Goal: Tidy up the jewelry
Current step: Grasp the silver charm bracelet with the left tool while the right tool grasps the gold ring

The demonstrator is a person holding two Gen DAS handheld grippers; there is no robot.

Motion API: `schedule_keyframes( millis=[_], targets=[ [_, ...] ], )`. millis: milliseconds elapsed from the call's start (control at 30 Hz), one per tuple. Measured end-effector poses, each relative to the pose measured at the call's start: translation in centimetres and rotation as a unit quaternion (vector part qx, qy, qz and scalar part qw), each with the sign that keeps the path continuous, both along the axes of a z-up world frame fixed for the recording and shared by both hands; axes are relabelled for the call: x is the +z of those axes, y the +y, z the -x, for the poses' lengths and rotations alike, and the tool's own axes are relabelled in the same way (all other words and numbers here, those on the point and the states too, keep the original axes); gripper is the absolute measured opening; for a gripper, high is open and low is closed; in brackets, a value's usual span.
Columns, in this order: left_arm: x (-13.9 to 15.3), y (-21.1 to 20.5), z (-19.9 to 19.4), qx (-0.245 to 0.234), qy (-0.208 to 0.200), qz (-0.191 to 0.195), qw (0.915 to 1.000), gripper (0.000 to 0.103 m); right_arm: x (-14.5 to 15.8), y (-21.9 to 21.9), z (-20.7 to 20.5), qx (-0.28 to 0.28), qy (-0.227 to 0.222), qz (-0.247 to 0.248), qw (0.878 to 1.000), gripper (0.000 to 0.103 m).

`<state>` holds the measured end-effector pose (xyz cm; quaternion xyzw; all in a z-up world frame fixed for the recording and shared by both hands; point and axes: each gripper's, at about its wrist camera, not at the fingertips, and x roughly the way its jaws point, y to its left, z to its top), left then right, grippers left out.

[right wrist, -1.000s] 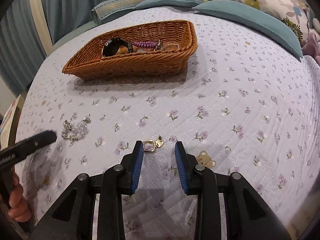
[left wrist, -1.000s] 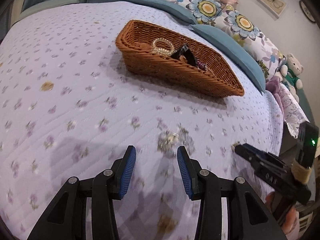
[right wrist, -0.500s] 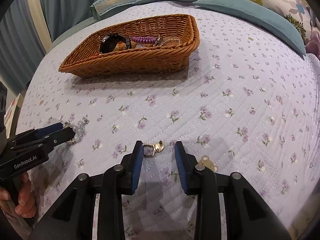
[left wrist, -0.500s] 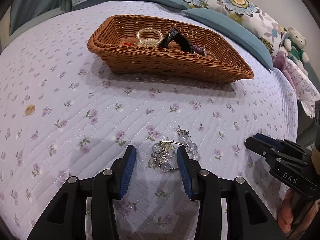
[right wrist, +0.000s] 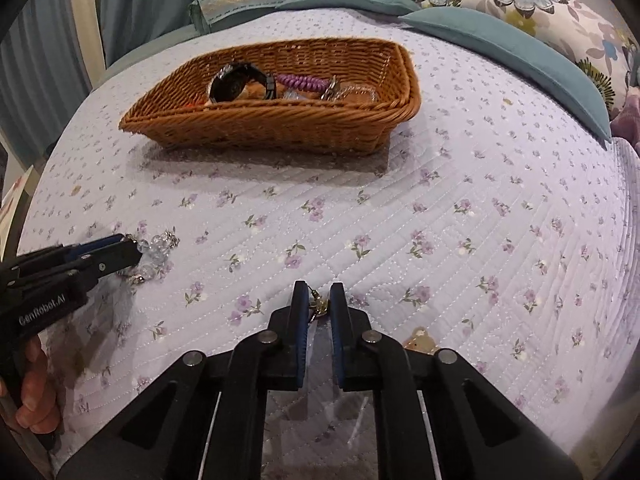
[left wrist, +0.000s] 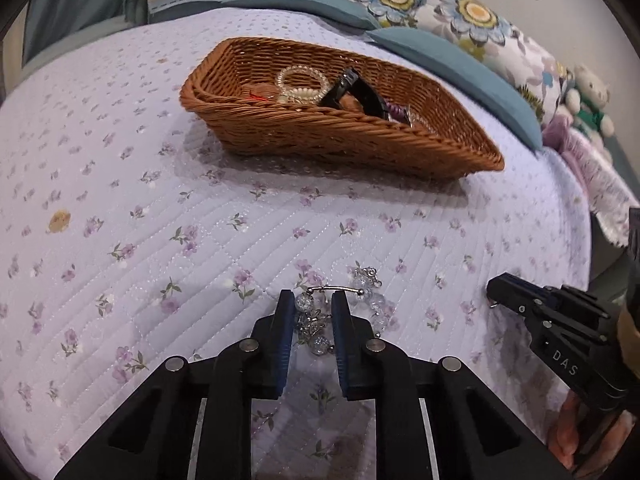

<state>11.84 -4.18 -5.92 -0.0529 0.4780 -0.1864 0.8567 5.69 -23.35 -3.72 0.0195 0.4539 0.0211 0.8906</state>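
A clear-bead bracelet (left wrist: 360,304) lies on the lilac quilt, and my left gripper (left wrist: 313,312) has closed around its near part; it also shows in the right wrist view (right wrist: 154,254) at the left gripper's tips (right wrist: 128,250). My right gripper (right wrist: 319,304) has closed on a small gold earring (right wrist: 320,307) on the quilt. The wicker basket (left wrist: 400,152) stands beyond, holding a pearl bracelet (left wrist: 300,84), a black watch (right wrist: 236,82) and a purple coil band (right wrist: 304,82).
Teal and floral pillows (left wrist: 460,12) line the bed's far edge, with soft toys (left wrist: 592,100) at the right. A small bear charm (right wrist: 420,342) lies beside my right gripper. A tan spot (left wrist: 59,221) marks the quilt at left.
Both grippers moved forward and down onto the quilt and closed, the left around the bead bracelet, the right around the earring.
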Motion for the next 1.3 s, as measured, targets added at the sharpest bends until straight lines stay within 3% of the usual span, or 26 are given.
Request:
schedule_keyframes(
  millis=[67,233,333,533,633,667,700,833,967,1033,1067,1167,1300],
  targets=[
    [0.2,0.0,0.2,0.002,-0.006,0.0,1.0,0.018,0.2,-0.3,0.2,0.0,-0.006,-0.007,1.0,0.012],
    [1.2,0.3,1.2,0.008,-0.035,0.011,0.9993,0.005,1.3,-0.8,1.2,0.006,-0.036,-0.027,0.999,0.012],
    [1.6,0.5,1.6,0.008,-0.045,0.018,0.9988,0.005,1.6,-0.8,1.4,0.008,-0.046,-0.03,0.998,0.012],
    [1.3,1.0,1.0,0.005,-0.02,0.031,0.9993,0.005,1.6,-0.9,1.3,0.007,-0.043,-0.036,0.998,0.012],
    [1.6,1.2,1.2,0.007,-0.026,0.021,0.9994,0.022,1.5,-1.0,1.4,0.008,-0.04,-0.041,0.998,0.012],
    [1.8,1.0,1.2,0.011,-0.032,0.006,0.9994,0.041,1.4,-1.0,1.3,0.008,-0.039,-0.041,0.998,0.012],
    [1.9,0.8,1.1,0.011,-0.038,-0.008,0.9992,0.05,1.4,-1.0,1.3,0.009,-0.038,-0.043,0.998,0.012],
    [1.5,-1.0,0.0,-0.027,-0.033,-0.063,0.9971,0.05,1.3,-1.1,1.2,0.009,-0.034,-0.05,0.998,0.012],
    [0.1,-2.4,-0.7,-0.05,-0.022,-0.106,0.9929,0.045,1.2,-1.2,1.0,0.009,-0.03,-0.054,0.998,0.012],
    [0.2,-2.6,-0.7,-0.059,-0.03,-0.11,0.9917,0.028,1.2,-1.1,1.0,0.01,-0.03,-0.053,0.998,0.012],
    [0.2,-2.7,-0.7,-0.059,-0.034,-0.114,0.9912,0.011,1.2,-1.0,1.0,0.011,-0.031,-0.051,0.998,0.012],
    [0.5,-2.5,-0.2,-0.061,-0.043,-0.103,0.9919,0.005,1.4,-0.9,1.1,0.013,-0.037,-0.049,0.998,0.009],
    [1.9,-1.2,0.4,-0.052,-0.054,-0.034,0.9966,0.004,2.0,-1.1,1.7,0.016,-0.056,-0.06,0.997,0.006]
  ],
)
